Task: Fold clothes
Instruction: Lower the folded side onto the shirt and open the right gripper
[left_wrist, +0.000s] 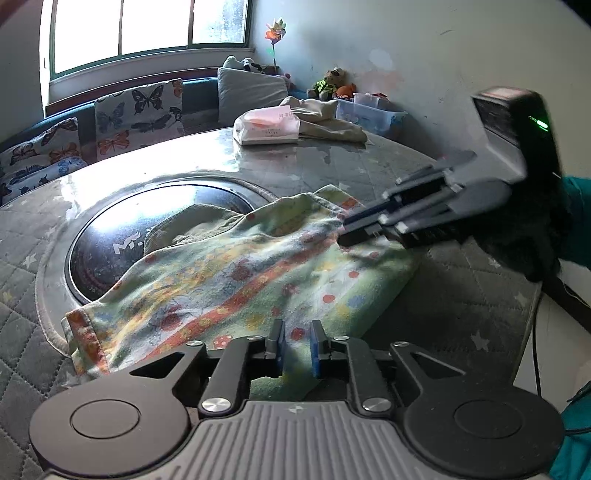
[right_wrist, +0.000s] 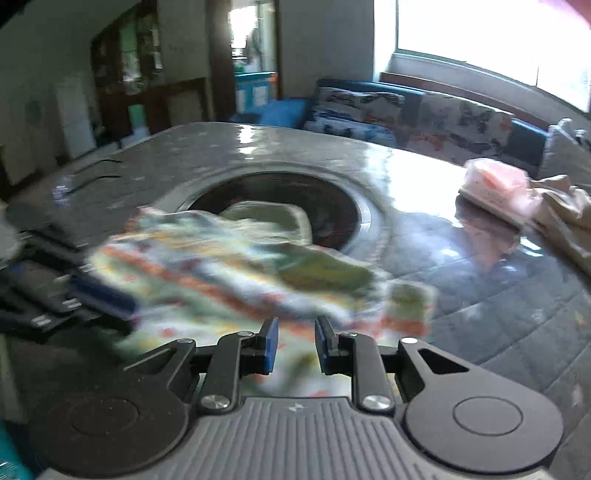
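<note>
A colourful patterned garment (left_wrist: 236, 280) with orange stripes and dots lies partly folded on the table, over a green garment (left_wrist: 192, 225) on the round black hob. My left gripper (left_wrist: 297, 345) is open, its blue pads either side of the garment's near edge. My right gripper (left_wrist: 354, 232) reaches in from the right over the garment's far right corner. In the right wrist view the garment (right_wrist: 240, 273) is blurred, my right gripper (right_wrist: 295, 347) is open above it, and the left gripper (right_wrist: 99, 295) enters from the left.
The table has a quilted grey cover (left_wrist: 461, 288) and a round black hob (left_wrist: 122, 229) set in its middle. A pink tissue pack (left_wrist: 266, 127) and a beige cloth (left_wrist: 328, 120) lie at the far side. A butterfly-cushioned sofa (left_wrist: 136, 110) stands behind.
</note>
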